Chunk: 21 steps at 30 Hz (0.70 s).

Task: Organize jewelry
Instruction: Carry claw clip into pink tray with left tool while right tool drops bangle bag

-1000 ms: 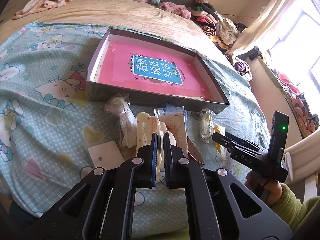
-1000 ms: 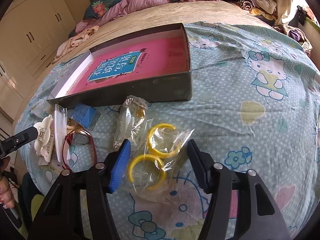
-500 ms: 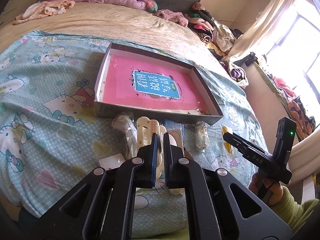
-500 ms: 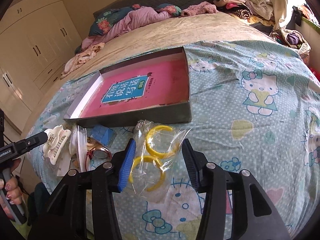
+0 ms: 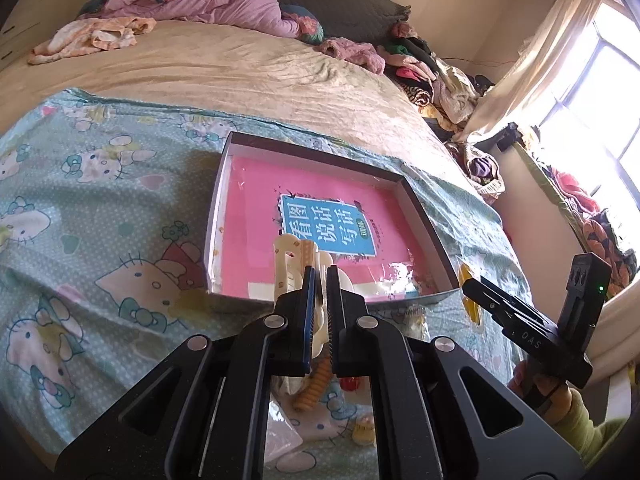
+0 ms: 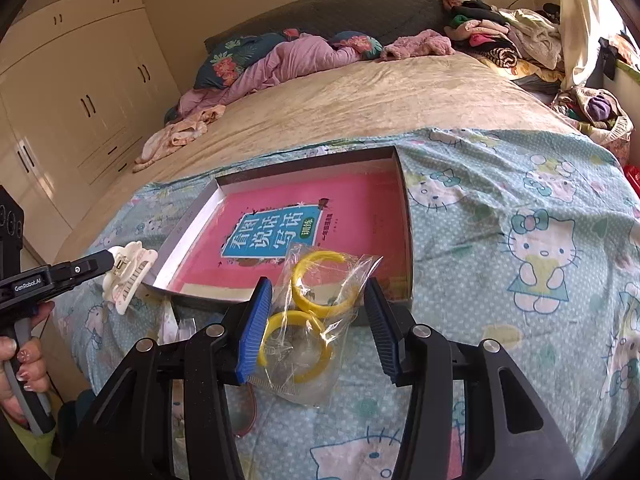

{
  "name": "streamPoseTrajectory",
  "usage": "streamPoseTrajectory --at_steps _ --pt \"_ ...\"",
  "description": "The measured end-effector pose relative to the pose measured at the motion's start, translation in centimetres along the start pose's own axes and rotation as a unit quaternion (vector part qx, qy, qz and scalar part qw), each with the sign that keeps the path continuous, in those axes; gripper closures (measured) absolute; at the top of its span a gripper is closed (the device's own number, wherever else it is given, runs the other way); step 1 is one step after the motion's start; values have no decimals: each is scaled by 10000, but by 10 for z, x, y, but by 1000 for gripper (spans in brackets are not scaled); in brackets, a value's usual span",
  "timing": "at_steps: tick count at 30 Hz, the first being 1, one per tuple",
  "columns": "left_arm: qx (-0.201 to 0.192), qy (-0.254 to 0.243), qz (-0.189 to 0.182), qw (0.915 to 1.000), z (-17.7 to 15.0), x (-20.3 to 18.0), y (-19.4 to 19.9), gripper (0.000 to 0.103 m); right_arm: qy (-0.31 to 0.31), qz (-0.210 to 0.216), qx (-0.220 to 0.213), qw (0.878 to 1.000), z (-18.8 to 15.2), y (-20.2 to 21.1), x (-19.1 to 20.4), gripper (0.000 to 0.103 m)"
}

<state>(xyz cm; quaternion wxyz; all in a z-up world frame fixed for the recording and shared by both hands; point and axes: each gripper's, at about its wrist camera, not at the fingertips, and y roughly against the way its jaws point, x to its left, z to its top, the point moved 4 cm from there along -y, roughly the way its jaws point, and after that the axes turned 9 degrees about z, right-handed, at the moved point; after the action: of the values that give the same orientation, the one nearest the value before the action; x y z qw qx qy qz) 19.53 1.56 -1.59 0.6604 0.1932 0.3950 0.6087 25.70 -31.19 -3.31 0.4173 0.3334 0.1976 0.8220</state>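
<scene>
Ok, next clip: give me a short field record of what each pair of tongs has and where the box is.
left tongs: shut on cream hair claw clip, lifted off the bedsheet
right tongs: clear bag of yellow bangles between the pads, grip not certain; jaws have just been closing
box: open, on the Hello Kitty bedsheet, pink book inside
left on bedsheet: a few small items below the left tongs, partly hidden

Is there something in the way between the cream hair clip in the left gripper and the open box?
Nothing visible. The left gripper holds the cream hair clip just at the near-left corner of the box, whose pink floor lies bare.
</scene>
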Motion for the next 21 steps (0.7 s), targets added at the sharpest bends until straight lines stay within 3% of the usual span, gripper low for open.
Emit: streamPoseTrajectory --at_steps 14,21 --pt "15 158 195 9997 25 11 -47 102 104 -250 -1 9996 32 -38 -17 57" --pt "-85 -49 531 9985 32 13 -66 102 163 -444 189 9987 33 -64 -26 57"
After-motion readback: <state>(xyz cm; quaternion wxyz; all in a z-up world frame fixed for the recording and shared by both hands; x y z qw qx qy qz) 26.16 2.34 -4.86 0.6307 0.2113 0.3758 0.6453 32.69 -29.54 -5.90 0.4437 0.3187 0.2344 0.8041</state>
